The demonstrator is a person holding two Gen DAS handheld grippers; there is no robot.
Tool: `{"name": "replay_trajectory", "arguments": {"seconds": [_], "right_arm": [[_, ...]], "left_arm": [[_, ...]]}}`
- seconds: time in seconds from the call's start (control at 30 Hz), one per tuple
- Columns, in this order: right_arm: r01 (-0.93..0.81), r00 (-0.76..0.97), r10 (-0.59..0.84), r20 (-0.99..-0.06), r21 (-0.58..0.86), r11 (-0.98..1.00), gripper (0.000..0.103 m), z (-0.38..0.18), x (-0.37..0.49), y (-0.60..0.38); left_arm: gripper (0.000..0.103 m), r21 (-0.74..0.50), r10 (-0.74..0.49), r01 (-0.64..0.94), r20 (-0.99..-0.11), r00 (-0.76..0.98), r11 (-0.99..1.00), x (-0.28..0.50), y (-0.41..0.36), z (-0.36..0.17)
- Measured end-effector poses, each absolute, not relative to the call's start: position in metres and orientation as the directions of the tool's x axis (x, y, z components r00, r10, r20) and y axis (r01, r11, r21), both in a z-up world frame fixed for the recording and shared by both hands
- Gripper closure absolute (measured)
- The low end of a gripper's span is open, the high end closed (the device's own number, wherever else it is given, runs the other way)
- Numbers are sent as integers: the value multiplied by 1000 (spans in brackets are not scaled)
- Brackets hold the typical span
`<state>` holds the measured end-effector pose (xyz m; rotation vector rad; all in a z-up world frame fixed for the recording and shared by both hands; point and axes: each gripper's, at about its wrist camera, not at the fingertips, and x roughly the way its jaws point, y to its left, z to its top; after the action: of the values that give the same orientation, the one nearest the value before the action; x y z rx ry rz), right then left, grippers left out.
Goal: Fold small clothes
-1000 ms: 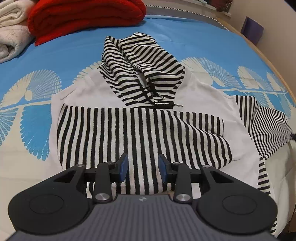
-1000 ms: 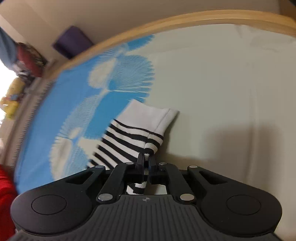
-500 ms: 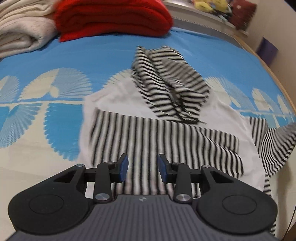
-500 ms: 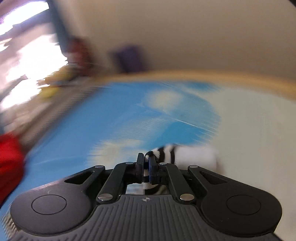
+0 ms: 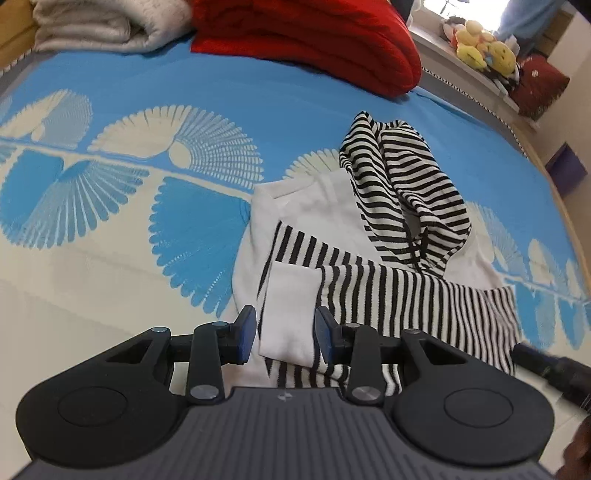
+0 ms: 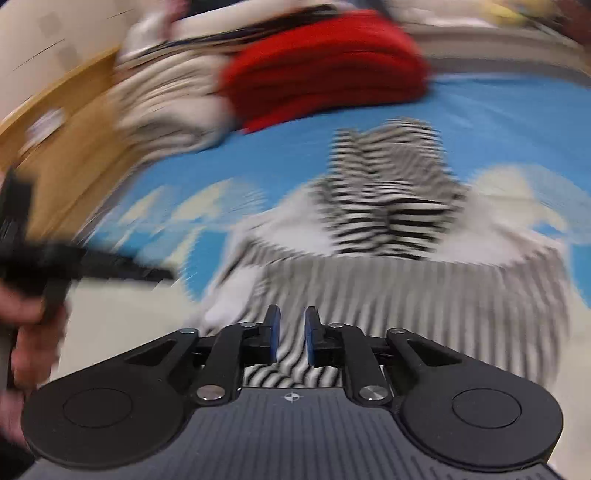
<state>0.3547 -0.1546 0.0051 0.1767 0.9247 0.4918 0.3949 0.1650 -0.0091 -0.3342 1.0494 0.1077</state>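
Note:
A small white hoodie (image 5: 328, 206) with black stripes lies flat on the bed. Its striped hood (image 5: 402, 192) is at the far end. One striped sleeve lies folded across the body, and its white cuff (image 5: 290, 314) rests just beyond my left gripper (image 5: 286, 334), which hovers open and holds nothing. In the blurred right wrist view my right gripper (image 6: 292, 332) is over the striped body (image 6: 369, 295), jaws opening, with nothing between them. The hood (image 6: 391, 184) shows further off. A hand with the left gripper (image 6: 37, 266) is at that view's left edge.
A folded red blanket (image 5: 314, 40) and cream blankets (image 5: 103, 26) sit at the bed's far end. Soft toys (image 5: 480, 44) stand on a ledge behind. The blue and cream bedcover (image 5: 110, 184) stretches left of the hoodie. A wooden bed frame (image 6: 66, 122) runs along the left.
My right gripper swung the striped sleeve across onto the hoodie's body and let it go. My left gripper slid left along the hoodie's near edge, still open.

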Motion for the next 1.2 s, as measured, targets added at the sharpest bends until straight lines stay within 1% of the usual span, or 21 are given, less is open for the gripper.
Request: {"name": "replay_trajectory", "arguments": {"seconds": [0.03,0.07,0.1,0.13,0.17,0.2,0.23,0.27,0.3,0.33,0.4,0.47,0.5,0.57,0.63,0.7,0.87,0.9,0.93,1.0,1.2], "right_arm": [[-257,518,439,-734,356,898,76,13,357,-162],[-177,531,396,-749,359,916,70,21,359,-168],[-108,538,364,-760,366,924,69,28,362,-178],[-69,551,353,-756,380,922,68,32,362,-185],[-42,583,356,-730,410,911,65,38,358,-195],[-37,609,364,-705,433,901,61,38,350,-203],[-35,637,364,-680,446,894,60,36,345,-212],[-21,652,344,-676,437,899,60,30,342,-218],[42,629,281,-725,392,919,59,18,351,-223],[91,598,248,-762,372,924,59,8,357,-228],[168,570,245,-784,404,899,60,-10,367,-248],[278,533,190,-825,382,881,59,-28,371,-267],[326,508,176,-843,377,867,59,-35,372,-275],[401,452,197,-870,395,827,59,-55,369,-288],[482,398,244,-884,428,765,59,-74,364,-300],[522,368,263,-892,432,735,60,-87,359,-305],[562,360,252,-898,424,710,61,-97,356,-309],[566,362,249,-898,424,707,62,-97,354,-310],[567,363,244,-899,421,708,62,-97,355,-309],[566,363,229,-903,409,716,62,-98,358,-308],[596,346,128,-929,323,735,61,-93,358,-313]], "left_arm": [[64,-229,-79,-250,-864,497,941,395,166,-10],[64,-234,-81,-255,-865,495,938,394,166,-12],[65,-237,-82,-261,-867,492,936,395,168,-14],[66,-238,-80,-269,-868,489,933,395,169,-17],[67,-239,-78,-280,-871,485,930,395,171,-20],[74,-243,-78,-292,-874,480,925,395,173,-24],[81,-248,-82,-301,-878,472,921,396,174,-29],[81,-253,-87,-310,-882,464,916,397,175,-33],[81,-262,-95,-320,-885,455,910,398,176,-38],[81,-273,-106,-328,-888,448,904,399,176,-43],[81,-306,-139,-348,-891,432,886,402,177,-53],[81,-342,-173,-380,-894,414,859,406,178,-64],[78,-365,-196,-404,-895,401,839,408,178,-71],[74,-403,-237,-442,-892,384,801,410,179,-83],[69,-415,-255,-477,-896,364,775,413,177,-95],[69,-413,-261,-512,-902,343,753,414,175,-105],[69,-399,-239,-555,-910,339,730,414,172,-111],[71,-399,-235,-562,-910,343,724,413,172,-111],[79,-394,-228,-568,-911,343,722,413,172,-111],[103,-383,-204,-563,-913,355,733,410,171,-107],[103,-392,-171,-521,-891,420,758,398,168,-70]]}}
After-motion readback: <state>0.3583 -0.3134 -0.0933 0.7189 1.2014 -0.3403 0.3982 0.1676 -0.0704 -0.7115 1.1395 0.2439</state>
